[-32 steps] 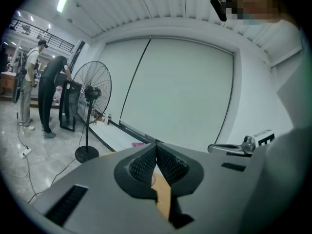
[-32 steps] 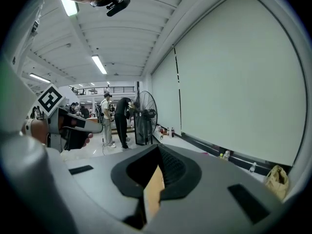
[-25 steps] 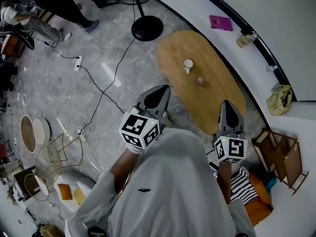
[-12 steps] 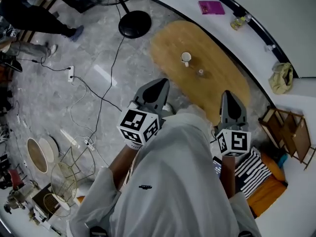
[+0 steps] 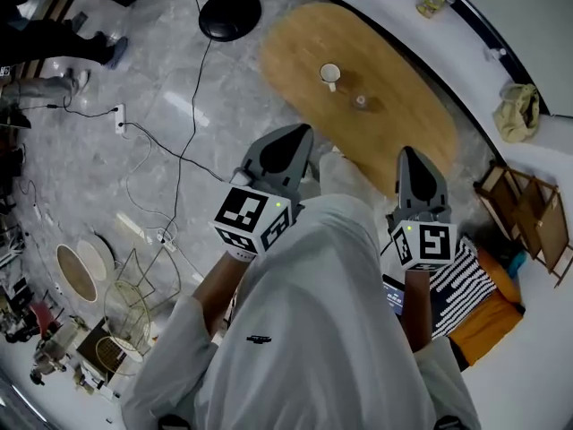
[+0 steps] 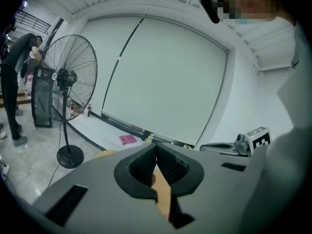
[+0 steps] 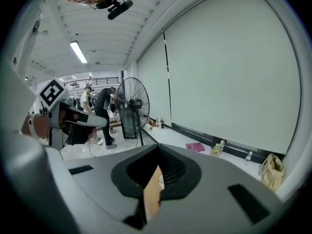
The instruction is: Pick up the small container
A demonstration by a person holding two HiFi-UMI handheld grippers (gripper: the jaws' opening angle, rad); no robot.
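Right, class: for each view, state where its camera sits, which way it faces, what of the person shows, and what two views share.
Head view: on the head, facing steeply down at the table; shows torso, left gripper, right gripper.
Left gripper view: on that gripper, facing along shut jaws toward the fan; clothing at right.
Right gripper view: on that gripper, along shut jaws toward the blind; clothing at left.
Shared: both gripper views show fan and pink book.
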